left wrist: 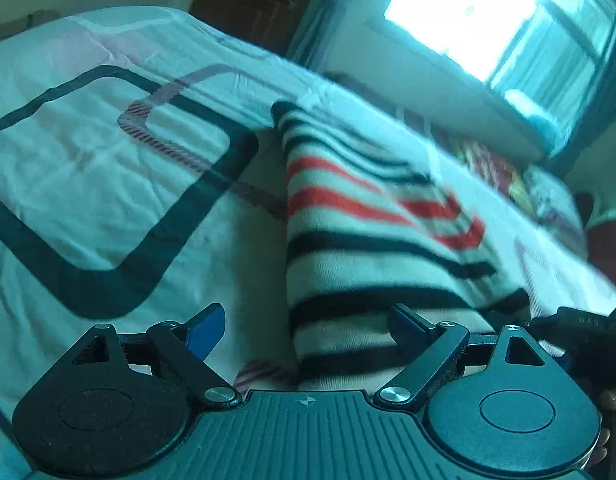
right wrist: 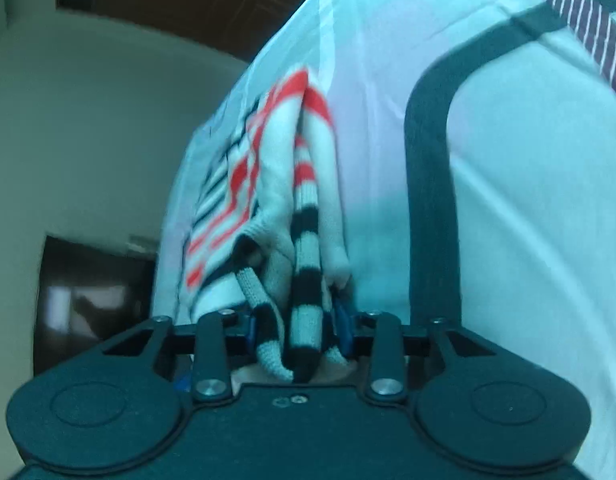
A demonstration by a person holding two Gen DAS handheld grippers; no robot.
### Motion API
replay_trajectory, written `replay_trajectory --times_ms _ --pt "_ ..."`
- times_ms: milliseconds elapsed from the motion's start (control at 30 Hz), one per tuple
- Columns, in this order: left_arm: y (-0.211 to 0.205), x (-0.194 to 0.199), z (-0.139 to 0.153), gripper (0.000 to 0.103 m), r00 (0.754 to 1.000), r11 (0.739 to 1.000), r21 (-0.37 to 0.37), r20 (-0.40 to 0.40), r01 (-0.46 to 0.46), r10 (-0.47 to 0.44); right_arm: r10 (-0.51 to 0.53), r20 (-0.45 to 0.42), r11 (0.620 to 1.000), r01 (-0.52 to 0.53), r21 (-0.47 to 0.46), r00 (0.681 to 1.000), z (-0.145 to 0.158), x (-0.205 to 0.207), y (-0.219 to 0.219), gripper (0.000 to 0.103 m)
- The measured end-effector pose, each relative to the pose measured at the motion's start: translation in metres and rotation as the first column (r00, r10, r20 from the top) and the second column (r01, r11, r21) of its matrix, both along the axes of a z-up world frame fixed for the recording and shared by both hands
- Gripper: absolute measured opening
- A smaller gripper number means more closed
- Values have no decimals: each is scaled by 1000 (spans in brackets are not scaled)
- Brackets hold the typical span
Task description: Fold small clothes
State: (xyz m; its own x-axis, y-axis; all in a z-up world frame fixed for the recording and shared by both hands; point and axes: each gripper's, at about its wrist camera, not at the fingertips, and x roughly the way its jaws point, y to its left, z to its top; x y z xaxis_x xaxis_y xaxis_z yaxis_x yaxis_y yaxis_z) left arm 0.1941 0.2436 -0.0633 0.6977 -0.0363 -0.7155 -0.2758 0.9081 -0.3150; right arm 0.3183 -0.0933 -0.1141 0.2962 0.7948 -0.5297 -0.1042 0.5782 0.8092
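Knitted wool, banded cream, black and red, makes up the striped sweater (left wrist: 368, 216) lying flat on the white bedsheet (left wrist: 87, 184) with its broad dark rounded-square print. Left gripper (left wrist: 303, 330) hovers over its hem, jaws spread wide, empty. From the right wrist, the right gripper (right wrist: 295, 330) pinches bunched ribbed folds of the sweater (right wrist: 303, 240).
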Motion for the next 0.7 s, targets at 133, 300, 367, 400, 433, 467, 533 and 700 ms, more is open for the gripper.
replay_trajectory --times_ms 133,300,367,400,433,467,533,700 --pt "-11 -9 1 88 1000 998 68 -18 8 -7 -2 154 989 25 -147 988 25 -8 5 39" --pt "-20 -20 -6 88 998 987 158 -57 22 -14 166 492 909 61 -413 855 85 -57 25 37" --pt "-23 -24 -12 88 998 984 177 -52 32 -23 323 508 831 17 -555 799 85 -64 52 32" --pt "-27 -27 -15 88 998 975 221 -59 40 -28 371 471 766 23 -642 800 78 -62 59 31" --pt "-31 -32 -16 88 997 964 260 -63 52 -37 372 433 717 42 -696 821 68 -55 61 35" --pt "-33 -37 -18 88 997 952 301 -77 53 -31 344 427 732 46 -680 836 66 -51 53 38" --pt "-33 -50 -15 88 995 932 359 -97 48 -14 305 435 758 61 -649 847 78 -59 42 37" --pt "-24 -106 26 88 999 952 306 19 -31 27 260 540 807 127 -576 800 120 -110 20 42"
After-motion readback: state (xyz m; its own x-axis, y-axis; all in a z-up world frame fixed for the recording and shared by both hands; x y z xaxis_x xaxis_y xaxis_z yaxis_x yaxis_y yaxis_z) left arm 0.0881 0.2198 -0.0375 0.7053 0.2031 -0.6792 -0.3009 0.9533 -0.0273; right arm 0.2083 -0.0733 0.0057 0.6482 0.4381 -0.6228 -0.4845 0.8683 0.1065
